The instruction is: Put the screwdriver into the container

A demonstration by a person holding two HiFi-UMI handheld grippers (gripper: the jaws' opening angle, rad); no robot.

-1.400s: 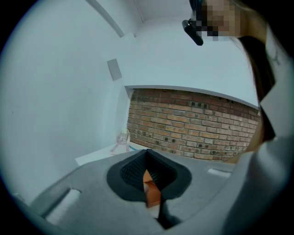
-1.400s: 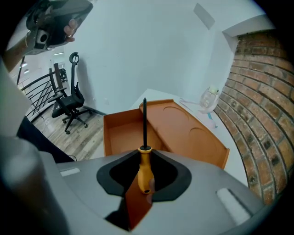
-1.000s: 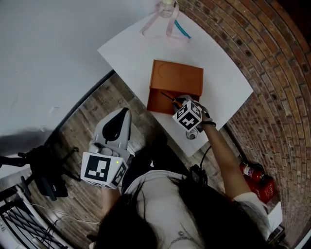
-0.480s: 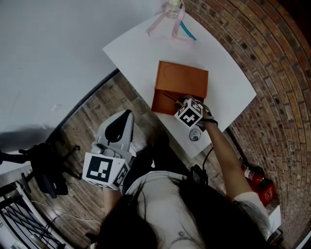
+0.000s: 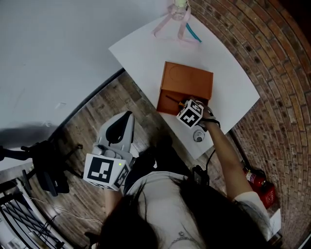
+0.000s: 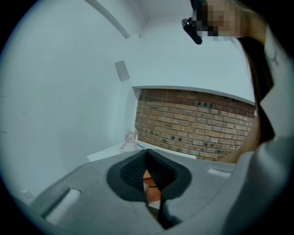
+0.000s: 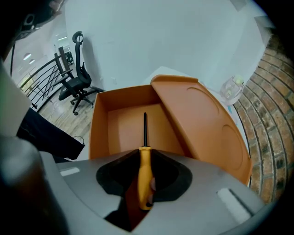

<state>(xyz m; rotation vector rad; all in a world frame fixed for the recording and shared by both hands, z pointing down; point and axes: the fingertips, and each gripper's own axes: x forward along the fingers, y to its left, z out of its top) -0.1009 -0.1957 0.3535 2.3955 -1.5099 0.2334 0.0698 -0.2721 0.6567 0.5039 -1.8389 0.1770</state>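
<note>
Head view, 12 = top of frame. Table (image 5: 146,53) spans 11 to 3. Container (image 5: 165,106) sits mid-table, its lid (image 5: 189,80) swung open on the 12 side, the open compartment on the 6 side. Screwdriver (image 7: 145,170) over the compartment, tip toward 10. Small round item (image 5: 198,136) on the table at the container's 5, near the edge. Bottle (image 5: 180,4) at the table's 12 corner. Fire extinguisher (image 5: 260,189) on the floor at 4.

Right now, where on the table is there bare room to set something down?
Bare table: the stretch left of the orange container, the strip between container and bottle, and the strip on its right side. Crowded: the near edge, where a small round object sits by the container's front.
</note>
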